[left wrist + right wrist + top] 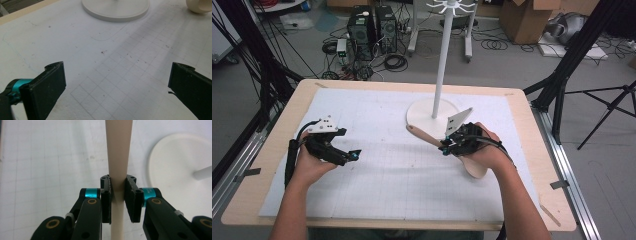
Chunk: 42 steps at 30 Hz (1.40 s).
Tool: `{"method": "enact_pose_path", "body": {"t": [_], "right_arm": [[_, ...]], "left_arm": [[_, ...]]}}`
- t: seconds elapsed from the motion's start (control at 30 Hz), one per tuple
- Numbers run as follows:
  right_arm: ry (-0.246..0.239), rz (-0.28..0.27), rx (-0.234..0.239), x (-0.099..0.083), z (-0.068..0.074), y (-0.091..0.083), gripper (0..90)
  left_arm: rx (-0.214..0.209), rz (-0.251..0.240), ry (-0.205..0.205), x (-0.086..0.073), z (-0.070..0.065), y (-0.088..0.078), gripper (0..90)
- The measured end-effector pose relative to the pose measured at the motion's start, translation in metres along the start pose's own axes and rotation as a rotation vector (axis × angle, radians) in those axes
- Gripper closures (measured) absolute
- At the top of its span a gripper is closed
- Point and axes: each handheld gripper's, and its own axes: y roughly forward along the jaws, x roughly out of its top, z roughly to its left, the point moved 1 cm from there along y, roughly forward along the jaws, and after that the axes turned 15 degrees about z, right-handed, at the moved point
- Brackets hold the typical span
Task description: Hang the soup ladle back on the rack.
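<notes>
Grey concrete floor with computer towers, coiled cables and cardboard boxes lay beyond the pale plywood tabletop (272, 150), which carried a white gridded mat (382, 170). At the far middle stood a white round-based stand with a thin upright pole (432, 112).

From above, the right tool (446, 146) sat near right of the stand, and a long cream wooden spoon with a broad bowl (474, 167) ran under the hand, handle tip toward the stand's base, bowl nearer the person. The right gripper view showed what the hand hid above: the ribbed black jaws clamped on the smooth, tapering handle (117, 157), mat and matte disc of the base behind.

The left tool (353, 155) rested at the near left, well apart from the spoon. Its own view showed the jaws standing wide apart over faintly scuffed grid squares, with nothing between, and the rounded bowl edge (200, 6) at far right.
</notes>
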Motion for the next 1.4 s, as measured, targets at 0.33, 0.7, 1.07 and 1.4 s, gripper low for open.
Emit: {"method": "enact_pose_path", "body": {"t": [0.33, 0.7, 1.07, 1.4], "right_arm": [[0.105, -0.216, -0.030, -0.018, -0.009, -0.032, 77.1], [0.192, -0.365, -0.053, -0.034, -0.020, -0.052, 77.2], [0.225, -0.393, -0.085, -0.036, -0.033, -0.080, 77.1], [0.258, -0.391, -0.099, -0.038, -0.053, -0.108, 77.1]], "left_arm": [[0.003, -0.006, 0.000, 0.000, 0.000, -0.002, 1.7], [0.005, 0.000, 0.003, 0.000, 0.000, -0.001, 1.7], [0.009, -0.007, 0.000, 0.000, 0.000, -0.004, 1.7], [0.008, -0.008, 0.001, 0.000, 0.000, -0.005, 1.7]]}}
